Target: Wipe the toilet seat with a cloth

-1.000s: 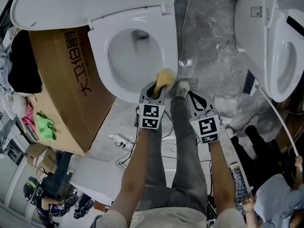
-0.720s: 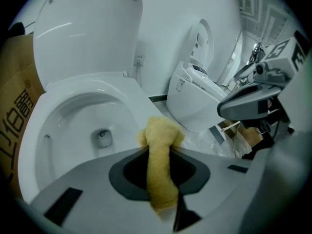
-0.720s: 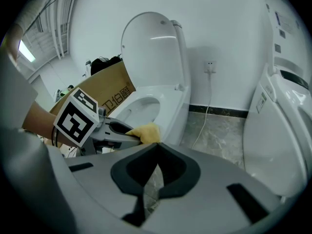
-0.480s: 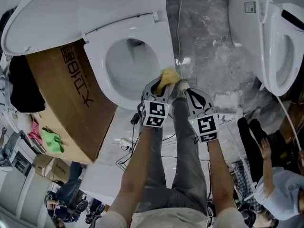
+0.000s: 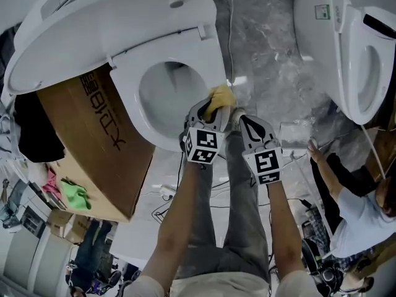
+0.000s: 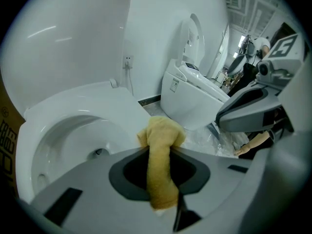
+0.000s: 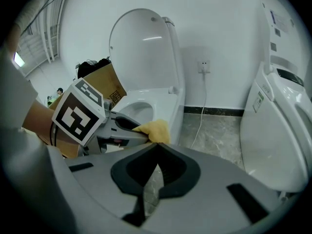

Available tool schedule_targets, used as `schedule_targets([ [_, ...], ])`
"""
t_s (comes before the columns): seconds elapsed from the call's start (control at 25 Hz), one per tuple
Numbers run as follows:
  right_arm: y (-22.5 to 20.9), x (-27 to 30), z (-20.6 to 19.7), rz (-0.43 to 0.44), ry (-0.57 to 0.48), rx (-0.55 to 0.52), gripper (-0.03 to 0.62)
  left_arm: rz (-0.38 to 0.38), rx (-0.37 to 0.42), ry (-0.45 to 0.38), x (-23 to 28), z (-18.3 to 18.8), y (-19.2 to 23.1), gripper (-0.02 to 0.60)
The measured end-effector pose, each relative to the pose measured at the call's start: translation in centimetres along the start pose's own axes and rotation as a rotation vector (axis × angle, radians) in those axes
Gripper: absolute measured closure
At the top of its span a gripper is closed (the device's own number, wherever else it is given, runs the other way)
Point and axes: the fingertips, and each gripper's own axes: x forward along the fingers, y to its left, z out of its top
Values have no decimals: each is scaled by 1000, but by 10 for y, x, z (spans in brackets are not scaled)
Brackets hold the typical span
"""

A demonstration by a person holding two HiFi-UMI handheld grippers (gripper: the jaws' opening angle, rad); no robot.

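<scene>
A white toilet with its lid raised shows its seat in the head view. My left gripper is shut on a yellow cloth at the seat's near right rim. In the left gripper view the cloth runs up between the jaws, its bunched end over the seat; whether it touches is hidden. My right gripper is just to the right, over the floor, shut with nothing in it. From its view, the left gripper and the cloth are right in front.
A brown cardboard box leans against the toilet's left side. A second toilet stands at the right. A cable runs over the marble floor between them. A person crouches at the right, one hand by a plastic bag.
Both grippers have edged a little farther along the seat's right rim, the cloth still in the left one. The head view has tilted, and the person at right has reached toward the bag.
</scene>
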Motion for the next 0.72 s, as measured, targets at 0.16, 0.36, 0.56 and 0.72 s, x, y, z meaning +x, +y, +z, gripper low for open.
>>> schedule_targets([
  [0.16, -1, 5, 10, -10, -6, 7, 586, -4, 9, -5, 4, 13, 9, 482],
  [0.36, -3, 14, 21, -20, -8, 3, 586, -8, 14, -14, 8, 26, 22, 482],
  [0.56, -6, 23, 36, -24, -18, -7, 586, -5, 15, -31, 13, 42, 37, 482],
  [0.72, -9, 31, 47, -29, -25, -14, 586, -7, 26, -39, 16, 52, 46, 482],
])
